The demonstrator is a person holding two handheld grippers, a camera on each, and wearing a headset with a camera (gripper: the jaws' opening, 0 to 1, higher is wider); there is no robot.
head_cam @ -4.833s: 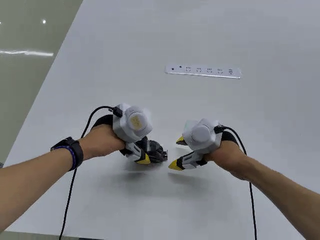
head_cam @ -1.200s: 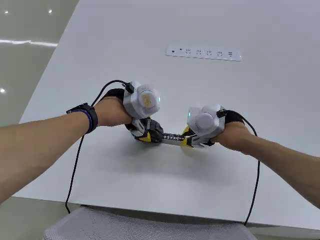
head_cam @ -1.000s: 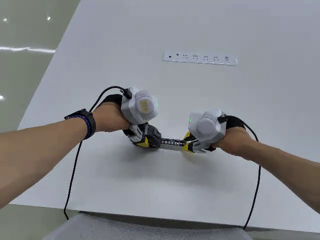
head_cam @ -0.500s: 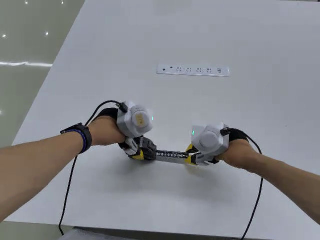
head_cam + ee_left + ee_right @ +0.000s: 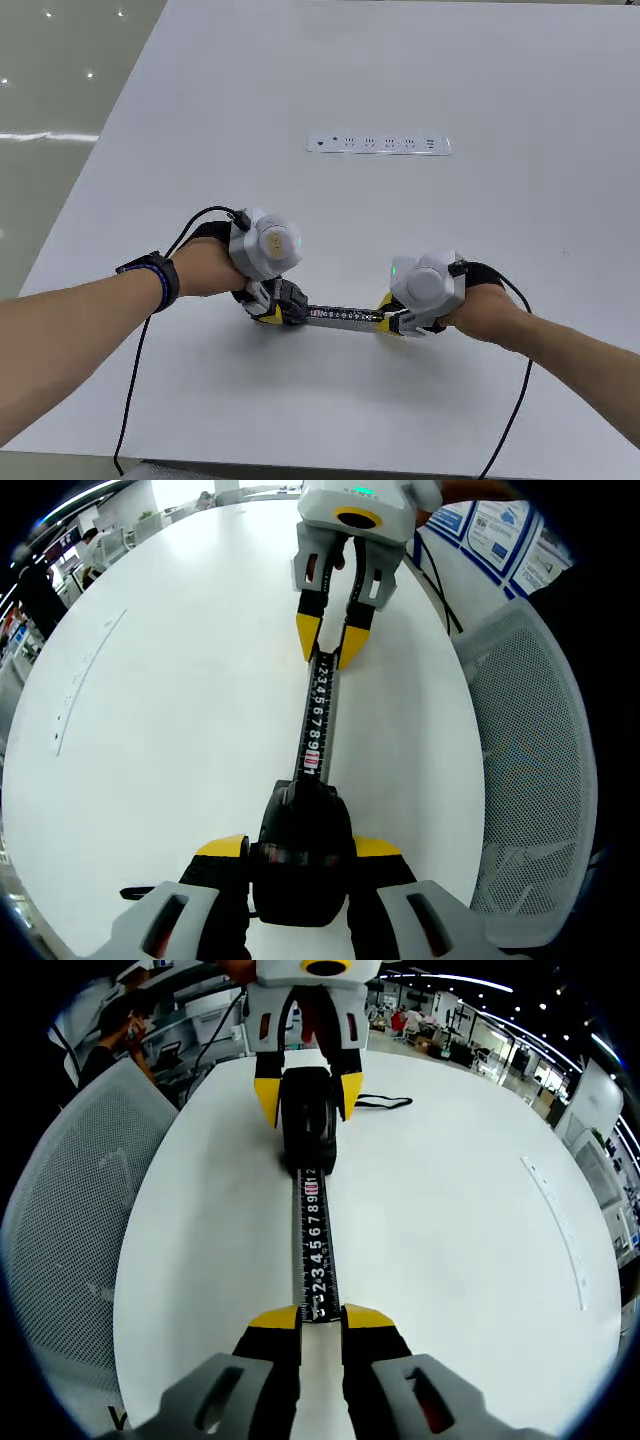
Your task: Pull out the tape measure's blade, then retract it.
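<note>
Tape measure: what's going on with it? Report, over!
Left hand-held gripper shut on tape measure case. Right hand-held gripper shut on blade tip; blade partly out. Power strip far off, nothing in the way.

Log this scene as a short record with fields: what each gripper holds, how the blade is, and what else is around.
left gripper: shut on the tape measure case, one jaw on each side
right gripper: shut on the blade near its tip
blade: partly out, straight between the two grippers, numbers facing up
table: white, with a power strip lying farther from the person
beside table: mesh chair
task stage: blade out, not yet retracted
</note>
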